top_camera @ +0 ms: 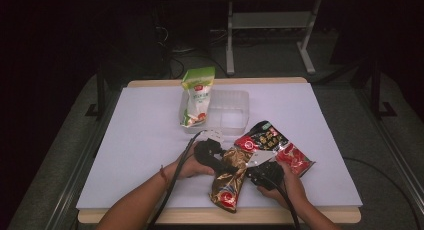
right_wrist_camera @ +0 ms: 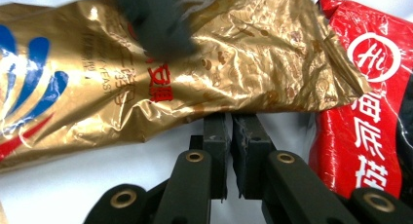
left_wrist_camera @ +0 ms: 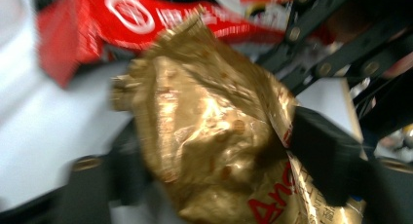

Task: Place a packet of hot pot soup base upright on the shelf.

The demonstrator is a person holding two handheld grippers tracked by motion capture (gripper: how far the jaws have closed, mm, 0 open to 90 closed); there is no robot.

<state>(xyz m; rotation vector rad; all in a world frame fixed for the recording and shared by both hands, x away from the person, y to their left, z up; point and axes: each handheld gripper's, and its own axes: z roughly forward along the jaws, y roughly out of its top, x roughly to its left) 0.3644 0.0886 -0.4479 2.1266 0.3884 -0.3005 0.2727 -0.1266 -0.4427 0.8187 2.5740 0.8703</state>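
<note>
Nearest, close to the worktop's [top_camera: 150,110] front edge: gold foil pouch [top_camera: 229,181], lying slanted. Left gripper [top_camera: 214,151] fingers set around its upper part, pressing the foil. Right gripper [top_camera: 261,171] fingers clenched together on the pouch's edge. Just beyond, overlapped: red sauce packet [top_camera: 280,149]. Farther, toward the back edge: clear plastic tray [top_camera: 235,110] holding a green-and-white pouch [top_camera: 196,96].

Gold pouch [top_camera: 230,182] with red lettering and blue streaks; red-and-black pouch [top_camera: 272,145]; green-and-white pouch [top_camera: 196,95]; white desk [top_camera: 140,140].
</note>
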